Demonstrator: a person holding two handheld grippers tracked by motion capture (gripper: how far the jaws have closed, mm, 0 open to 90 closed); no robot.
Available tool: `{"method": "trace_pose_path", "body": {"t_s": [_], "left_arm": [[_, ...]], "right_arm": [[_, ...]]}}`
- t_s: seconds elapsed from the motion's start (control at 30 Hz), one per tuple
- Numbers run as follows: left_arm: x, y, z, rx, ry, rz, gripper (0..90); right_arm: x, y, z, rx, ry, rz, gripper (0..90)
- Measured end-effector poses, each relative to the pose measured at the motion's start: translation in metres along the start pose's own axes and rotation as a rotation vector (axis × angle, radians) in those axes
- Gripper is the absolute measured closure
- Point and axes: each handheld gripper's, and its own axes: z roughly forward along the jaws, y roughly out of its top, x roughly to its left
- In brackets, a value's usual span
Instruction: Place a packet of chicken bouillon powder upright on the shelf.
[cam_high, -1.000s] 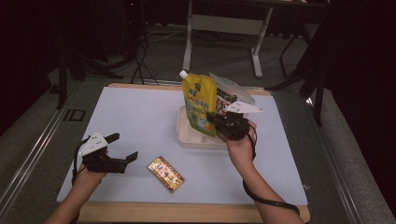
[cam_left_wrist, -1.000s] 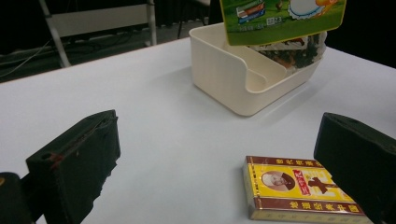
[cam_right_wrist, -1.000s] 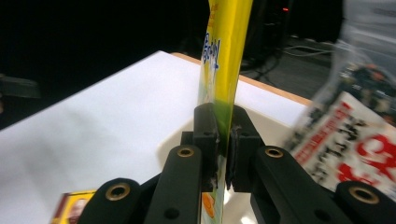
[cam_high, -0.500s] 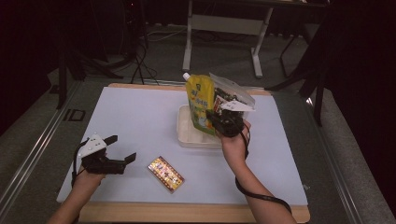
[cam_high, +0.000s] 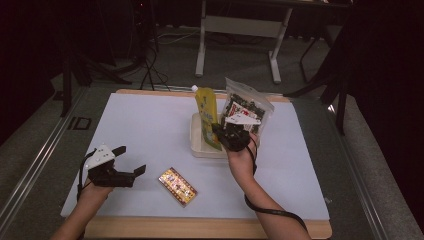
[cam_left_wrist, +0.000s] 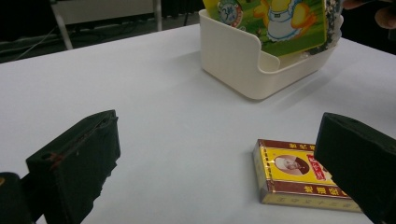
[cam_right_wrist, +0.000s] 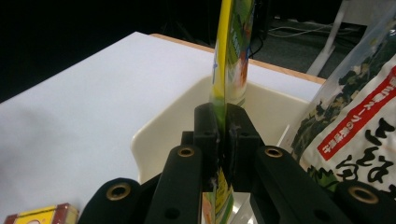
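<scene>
My right gripper (cam_high: 225, 134) (cam_right_wrist: 223, 123) is shut on a yellow-green spouted pouch (cam_high: 207, 116) (cam_right_wrist: 229, 51), held upright with its lower part inside the cream tub (cam_high: 196, 145) (cam_right_wrist: 161, 135) (cam_left_wrist: 233, 56). A clear bag of dark dried seaweed (cam_high: 247, 107) (cam_right_wrist: 355, 112) stands in the tub beside the pouch. My left gripper (cam_high: 131, 161) (cam_left_wrist: 219, 158) rests low over the white table at the front left, open, nothing between its fingers. A flat yellow and maroon box (cam_high: 177, 186) (cam_left_wrist: 292, 175) lies on the table just beyond its right finger.
The white tabletop (cam_high: 150, 125) has a wooden rim, with dark floor around it. A white metal stand (cam_high: 240, 30) and cables lie on the floor behind the table. A dark frame stands at the far right.
My right gripper has lowered the pouch into the tub, next to the seaweed bag. The left gripper has stayed where it was.
</scene>
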Motion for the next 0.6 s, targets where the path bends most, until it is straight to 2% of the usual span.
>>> {"method": "trace_pose_path", "body": {"t_s": [0.13, 0.37, 0.47, 0.53, 0.6], "left_arm": [[0.0, 0.0, 0.002, 0.007, -0.007, 0.005, 0.7], [-0.001, -0.001, 0.004, 0.017, -0.015, 0.012, 0.7], [-0.002, -0.001, 0.004, 0.018, -0.016, 0.016, 0.7], [-0.002, -0.001, 0.003, 0.019, -0.016, 0.016, 0.7], [-0.001, -0.002, 0.003, 0.018, -0.018, 0.014, 0.7]], "right_arm": [[0.002, -0.006, 0.005, 0.022, 0.002, -0.037, 84.8], [0.003, -0.012, 0.004, 0.031, 0.018, -0.102, 84.9], [0.003, -0.013, 0.004, 0.034, 0.04, -0.119, 84.9], [0.001, -0.014, 0.004, 0.034, 0.058, -0.109, 84.9], [0.003, -0.015, 0.004, 0.035, 0.055, -0.148, 85.0]]}}
